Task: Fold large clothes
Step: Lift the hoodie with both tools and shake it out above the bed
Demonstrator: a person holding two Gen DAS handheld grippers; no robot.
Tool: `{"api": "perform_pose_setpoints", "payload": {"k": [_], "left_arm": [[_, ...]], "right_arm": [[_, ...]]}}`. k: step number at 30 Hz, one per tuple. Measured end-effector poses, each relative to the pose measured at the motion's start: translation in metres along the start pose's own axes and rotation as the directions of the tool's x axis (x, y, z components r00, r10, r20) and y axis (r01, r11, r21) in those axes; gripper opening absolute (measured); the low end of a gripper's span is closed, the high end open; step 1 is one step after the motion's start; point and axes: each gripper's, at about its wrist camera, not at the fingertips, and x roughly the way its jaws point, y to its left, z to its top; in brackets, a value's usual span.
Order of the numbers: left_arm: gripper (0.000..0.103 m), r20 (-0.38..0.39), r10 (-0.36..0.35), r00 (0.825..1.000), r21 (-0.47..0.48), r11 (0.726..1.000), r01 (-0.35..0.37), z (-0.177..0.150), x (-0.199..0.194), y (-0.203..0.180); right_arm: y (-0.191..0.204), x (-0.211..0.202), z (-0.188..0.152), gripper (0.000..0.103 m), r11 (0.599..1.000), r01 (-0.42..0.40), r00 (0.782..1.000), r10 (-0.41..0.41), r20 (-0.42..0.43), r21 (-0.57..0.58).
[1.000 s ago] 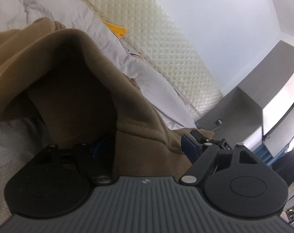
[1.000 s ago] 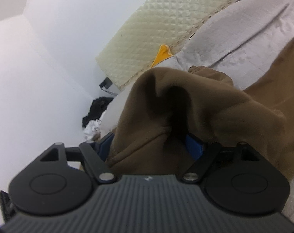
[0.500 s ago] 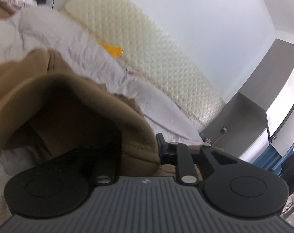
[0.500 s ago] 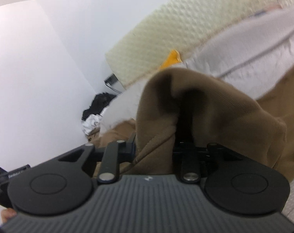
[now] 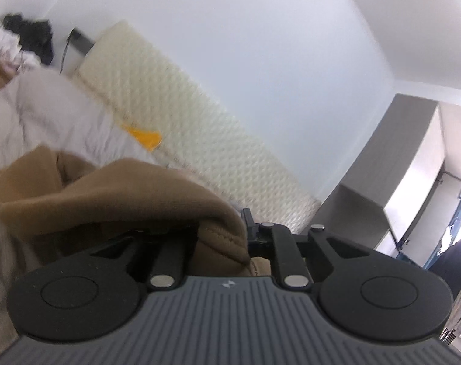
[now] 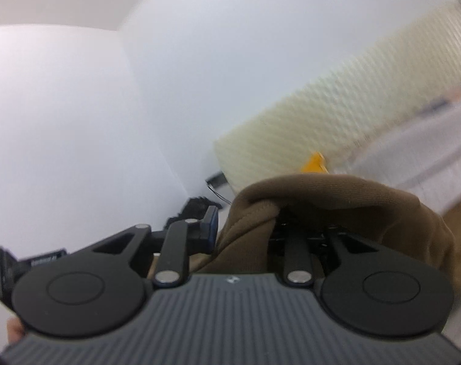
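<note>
The thick brown knit garment [image 5: 115, 191] is a plain camel brown with stitched hems. Behind it, the cream quilted headboard panel [image 5: 181, 121] carries a raised diamond pattern, the pale grey-white bed sheet [image 5: 57, 112] is plain, and the small orange-yellow triangular tag [image 5: 143, 138] is solid. Each black and ribbed grey tool [image 5: 221, 237] [image 6: 245, 231] has blue pads [image 6: 213, 225].
</note>
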Motion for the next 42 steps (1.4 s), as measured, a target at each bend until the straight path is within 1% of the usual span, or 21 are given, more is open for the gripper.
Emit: {"api": "perform_pose_setpoints", "payload": {"k": [3, 4, 6, 9, 12, 14, 17, 23, 25, 28, 31, 33, 36, 38, 40, 41, 42], "left_arm": [[0.018, 0.044, -0.055, 0.997, -0.028, 0.998, 0.057, 0.036, -0.018, -0.016], [0.018, 0.073, -0.081, 0.994, -0.006, 0.997, 0.082, 0.050, -0.023, -0.023], [0.018, 0.112, -0.109, 0.988, 0.008, 0.994, 0.108, 0.080, -0.040, -0.047], [0.018, 0.162, -0.142, 0.976, 0.052, 0.989, 0.135, 0.118, -0.061, -0.082], [0.018, 0.205, -0.165, 0.965, 0.104, 0.984, 0.146, 0.159, -0.082, -0.123], [0.018, 0.223, -0.163, 0.961, 0.154, 0.979, 0.131, 0.185, -0.097, -0.156], [0.018, 0.239, -0.163, 0.957, 0.196, 0.974, 0.117, 0.221, -0.115, -0.198], [0.018, 0.263, -0.190, 0.946, 0.257, 0.959, 0.122, 0.279, -0.149, -0.267], [0.018, 0.268, -0.187, 0.945, 0.287, 0.952, 0.108, 0.292, -0.149, -0.281], [0.018, 0.241, -0.129, 0.962, 0.306, 0.951, 0.051, 0.304, -0.129, -0.287], [0.018, 0.195, -0.076, 0.978, 0.277, 0.961, 0.020, 0.306, -0.094, -0.269], [0.018, 0.150, -0.037, 0.988, 0.226, 0.974, 0.003, 0.303, -0.062, -0.248], [0.018, 0.093, 0.022, 0.995, 0.173, 0.984, -0.038, 0.296, -0.010, -0.215], [0.019, 0.046, 0.077, 0.996, 0.158, 0.984, -0.083, 0.287, 0.040, -0.190], [0.018, 0.009, 0.117, 0.993, 0.145, 0.982, -0.117, 0.279, 0.085, -0.166], [0.018, -0.008, 0.138, 0.990, 0.150, 0.979, -0.135, 0.272, 0.118, -0.151], [0.018, -0.016, 0.151, 0.988, 0.159, 0.976, -0.147, 0.269, 0.141, -0.139]], "right_arm": [[0.026, -0.005, 0.032, 0.029, 0.998, -0.053, 0.998, 0.054, 0.044, -0.016], [0.037, -0.006, 0.044, 0.029, 0.997, -0.068, 0.996, 0.070, 0.058, -0.034], [0.061, -0.006, 0.070, 0.029, 0.993, -0.083, 0.993, 0.089, 0.072, -0.085], [0.096, -0.009, 0.109, 0.028, 0.986, -0.096, 0.989, 0.109, 0.095, -0.136], [0.127, -0.013, 0.147, 0.028, 0.979, -0.110, 0.982, 0.134, 0.133, -0.174], [0.143, -0.017, 0.172, 0.028, 0.978, -0.117, 0.976, 0.145, 0.164, -0.171], [0.168, -0.025, 0.206, 0.028, 0.977, -0.117, 0.966, 0.154, 0.207, -0.180], [0.208, -0.043, 0.262, 0.027, 0.964, -0.136, 0.940, 0.198, 0.276, -0.228], [0.216, -0.044, 0.277, 0.027, 0.964, -0.136, 0.935, 0.201, 0.293, -0.228], [0.218, -0.033, 0.288, 0.027, 0.972, -0.101, 0.948, 0.160, 0.277, -0.214], [0.197, -0.002, 0.283, 0.027, 0.974, -0.042, 0.968, 0.094, 0.232, -0.221], [0.171, 0.022, 0.274, 0.027, 0.980, -0.018, 0.981, 0.055, 0.186, -0.199], [0.125, 0.063, 0.257, 0.027, 0.982, 0.032, 0.991, -0.007, 0.133, -0.186], [0.089, 0.094, 0.245, 0.027, 0.984, 0.067, 0.994, -0.051, 0.098, -0.167], [0.047, 0.131, 0.231, 0.027, 0.982, 0.106, 0.993, -0.097, 0.064, -0.157], [0.027, 0.151, 0.225, 0.027, 0.980, 0.125, 0.992, -0.118, 0.052, -0.157], [0.002, 0.173, 0.217, 0.027, 0.977, 0.145, 0.989, -0.141, 0.036, -0.155]]}}
